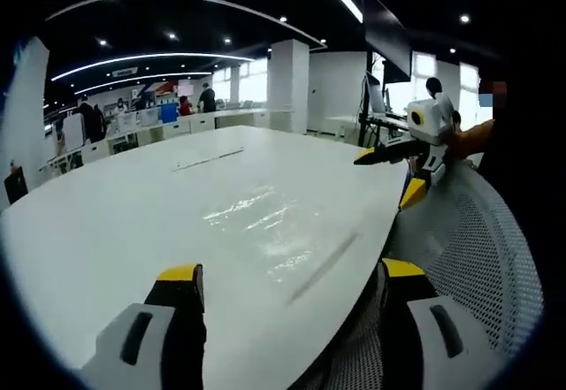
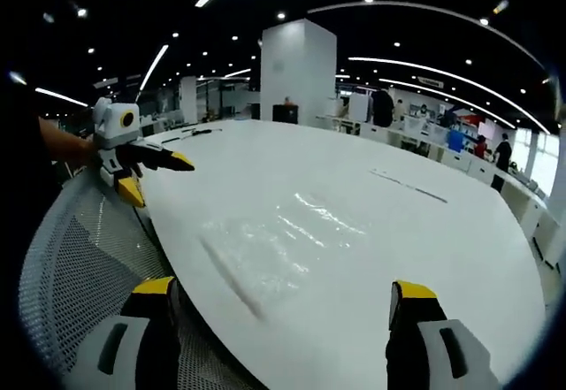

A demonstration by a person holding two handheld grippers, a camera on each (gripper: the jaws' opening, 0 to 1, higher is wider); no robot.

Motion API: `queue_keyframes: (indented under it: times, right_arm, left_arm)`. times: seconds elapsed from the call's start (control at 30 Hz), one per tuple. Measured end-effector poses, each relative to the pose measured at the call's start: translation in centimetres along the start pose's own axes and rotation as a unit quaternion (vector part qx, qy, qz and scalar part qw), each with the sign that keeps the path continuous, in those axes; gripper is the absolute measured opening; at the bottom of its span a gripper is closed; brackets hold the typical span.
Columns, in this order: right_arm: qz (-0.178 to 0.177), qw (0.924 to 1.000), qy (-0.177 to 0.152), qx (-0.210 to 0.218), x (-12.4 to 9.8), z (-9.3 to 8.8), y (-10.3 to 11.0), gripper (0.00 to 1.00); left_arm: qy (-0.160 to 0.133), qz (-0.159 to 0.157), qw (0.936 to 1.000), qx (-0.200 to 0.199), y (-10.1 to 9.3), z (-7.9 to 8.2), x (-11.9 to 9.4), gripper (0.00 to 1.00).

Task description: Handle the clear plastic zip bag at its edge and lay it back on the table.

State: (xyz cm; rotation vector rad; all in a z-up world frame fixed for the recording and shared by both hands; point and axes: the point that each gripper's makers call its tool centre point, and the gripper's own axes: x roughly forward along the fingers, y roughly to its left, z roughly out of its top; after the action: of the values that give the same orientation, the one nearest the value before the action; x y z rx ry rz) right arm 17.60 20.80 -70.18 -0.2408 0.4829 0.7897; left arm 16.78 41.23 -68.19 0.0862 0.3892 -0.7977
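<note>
Broad white surface, bare toward 12 o'clock: ample room. Mesh chair crowding the near edge. Bag flat near that edge, between both grippers; probably light, limp, slippery. Best pinched at the dark zip strip. Left gripper and right gripper: fingers wide apart, holding nothing.

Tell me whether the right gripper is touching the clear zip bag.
Apart. In the right gripper view, the right gripper has its jaws open, with bare white table between its tips and the clear zip bag lying flat farther out.
</note>
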Motion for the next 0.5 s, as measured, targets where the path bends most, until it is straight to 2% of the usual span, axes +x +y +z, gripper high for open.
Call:
queue_keyframes:
  times: [0.5]
  right_arm:
    - [-0.005,0.9999,0.009,-0.008,0.11,-0.28,-0.02,1.0]
  left_arm:
    - [-0.017,0.012,0.9998,-0.007,0.19,0.58,-0.04,0.96]
